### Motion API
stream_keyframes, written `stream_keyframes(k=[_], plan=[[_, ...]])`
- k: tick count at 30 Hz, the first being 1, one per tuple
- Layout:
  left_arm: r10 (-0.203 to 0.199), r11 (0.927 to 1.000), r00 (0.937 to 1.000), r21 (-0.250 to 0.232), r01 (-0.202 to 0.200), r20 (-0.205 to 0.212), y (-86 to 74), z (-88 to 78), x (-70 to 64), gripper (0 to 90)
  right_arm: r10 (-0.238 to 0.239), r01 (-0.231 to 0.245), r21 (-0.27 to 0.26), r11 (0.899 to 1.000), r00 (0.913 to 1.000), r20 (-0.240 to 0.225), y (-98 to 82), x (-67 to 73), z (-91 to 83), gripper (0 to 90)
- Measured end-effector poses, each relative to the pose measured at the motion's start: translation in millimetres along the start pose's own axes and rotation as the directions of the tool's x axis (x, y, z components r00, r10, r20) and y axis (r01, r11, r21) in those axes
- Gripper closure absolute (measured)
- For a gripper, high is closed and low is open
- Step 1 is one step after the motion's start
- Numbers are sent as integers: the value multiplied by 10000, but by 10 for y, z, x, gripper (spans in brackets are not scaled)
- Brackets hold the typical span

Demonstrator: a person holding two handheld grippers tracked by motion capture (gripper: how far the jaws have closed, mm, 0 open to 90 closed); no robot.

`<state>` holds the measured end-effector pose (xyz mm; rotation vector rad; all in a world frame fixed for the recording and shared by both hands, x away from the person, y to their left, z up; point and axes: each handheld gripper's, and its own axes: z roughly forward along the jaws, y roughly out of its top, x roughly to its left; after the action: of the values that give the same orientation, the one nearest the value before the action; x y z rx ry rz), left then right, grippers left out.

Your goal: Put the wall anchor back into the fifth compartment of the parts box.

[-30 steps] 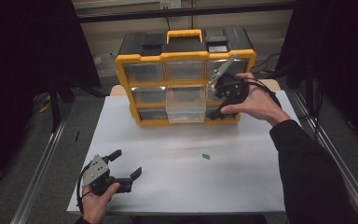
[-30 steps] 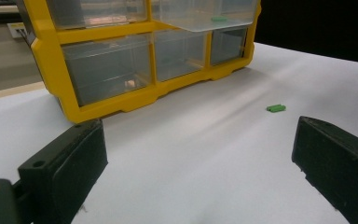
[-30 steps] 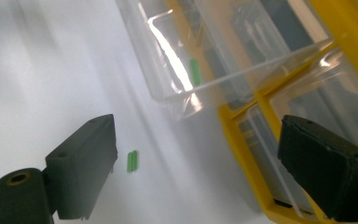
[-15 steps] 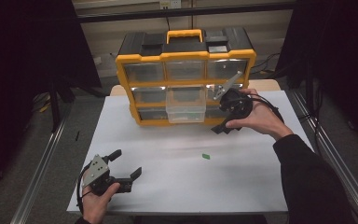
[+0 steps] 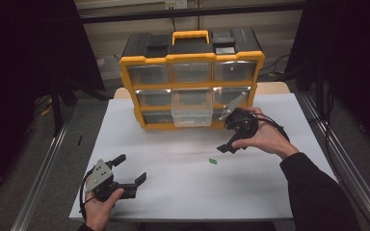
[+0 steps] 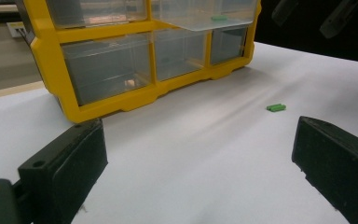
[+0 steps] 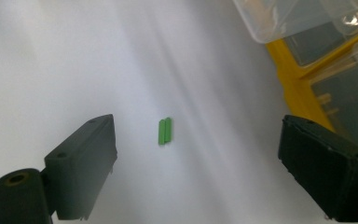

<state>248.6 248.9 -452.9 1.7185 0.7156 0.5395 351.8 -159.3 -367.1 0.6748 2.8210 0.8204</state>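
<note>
just a small flat green block (image 7: 164,131)

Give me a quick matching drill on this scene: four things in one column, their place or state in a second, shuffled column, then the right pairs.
Things:
1. green piece
2. middle drawer
3. left tool
4. right tool

Place or state:
A. pulled out from the organizer
B. open, low near the table's front edge
C. lying flat on the white table, nothing touching it
D. open, angled down over the green piece

Pairs: 1-C, 2-A, 3-B, 4-D
</note>
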Motion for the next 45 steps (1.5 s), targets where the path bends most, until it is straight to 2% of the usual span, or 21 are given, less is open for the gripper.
stream_keyframes(k=[6, 8, 9, 11, 12, 18, 20, 22, 23, 24, 26, 31, 35, 37, 38, 40, 41, 42, 45], plan=[[51, 10000, 10000, 39, -51, -14, 0, -2, 7, 31, -101, 105, 173, 9998, 9997, -224, -9, 46, 139, 139], [-10, 10000, 10000, -20, 10, -44, -3, -1, 12, 31, 40, -29, 382, 9993, 9996, -280, -4, 76, 178, 148], [-19, 10000, 10000, -23, 19, -41, -2, -4, 14, 31, -151, 165, 388, 9991, 9992, -365, -6, 75, 207, 160], [-81, 9999, 10000, -64, 81, -44, -2, -1, 10, 31, -79, 104, 599, 9982, 9991, -415, -3, 100, 254, 176], [37, 10000, 10000, 6, -37, -49, 0, -4, 14, 31, -131, 160, 621, 9979, 9988, -469, -4, 104, 281, 188], [34, 10000, 10000, 23, -34, -30, -1, -3, 11, 31, -334, 407, 1012, 9940, 9968, -722, -33, 176, 432, 266], [0, 10000, 10000, 16, 0, -1, -1, -1, 7, 31, -232, 320, 1126, 9931, 9967, -779, -42, 196, 466, 303], [-3, 10000, 10000, 22, 3, 3, -1, 0, 7, 31, -429, 544, 1298, 9900, 9950, -900, -37, 191, 505, 337], [-17, 10000, 10000, 19, 17, 6, -2, 0, 7, 31, -237, 362, 1388, 9897, 9956, -909, -32, 207, 516, 349], [-16, 10000, 10000, 18, 16, 4, -2, -1, 8, 31, -459, 585, 1350, 9891, 9945, -943, -28, 194, 530, 360], [5, 10000, 10000, 30, -5, -9, -1, -1, 10, 31, -347, 495, 1511, 9873, 9945, -992, -16, 196, 560, 377], [-1, 10000, 10000, 35, 1, 10, -2, 0, 10, 31, -430, 668, 1978, 9780, 9916, -1219, 21, 180, 627, 451], [29, 10000, 10000, 18, -29, 1, 0, -3, 11, 31, -740, 977, 1970, 9755, 9895, -1246, 93, 192, 640, 530], [-15, 10000, 10000, 19, 15, 30, -1, -2, 8, 31, -537, 817, 2237, 9712, 9903, -1283, 111, 214, 651, 548], [-13, 10000, 10000, 9, 13, 23, -1, -2, 7, 31, -656, 941, 2363, 9671, 9899, -1255, 111, 208, 674, 558], [-13, 10000, 10000, 11, 13, 25, 0, -2, 7, 31, -667, 954, 2434, 9652, 9901, -1233, 100, 201, 705, 563], [0, 10000, 10000, 21, 0, 17, 0, -2, 9, 31, -447, 802, 2670, 9604, 9897, -1363, 95, 203, 708, 574], [-5, 10000, 10000, 19, 5, 4, -1, -1, 8, 31, -617, 960, 2644, 9596, 9889, -1351, 88, 183, 729, 580], [27, 10000, 10000, 30, -27, -6, 0, -2, 8, 31, -505, 889, 2901, 9529, 9892, -1373, 72, 172, 775, 620]])
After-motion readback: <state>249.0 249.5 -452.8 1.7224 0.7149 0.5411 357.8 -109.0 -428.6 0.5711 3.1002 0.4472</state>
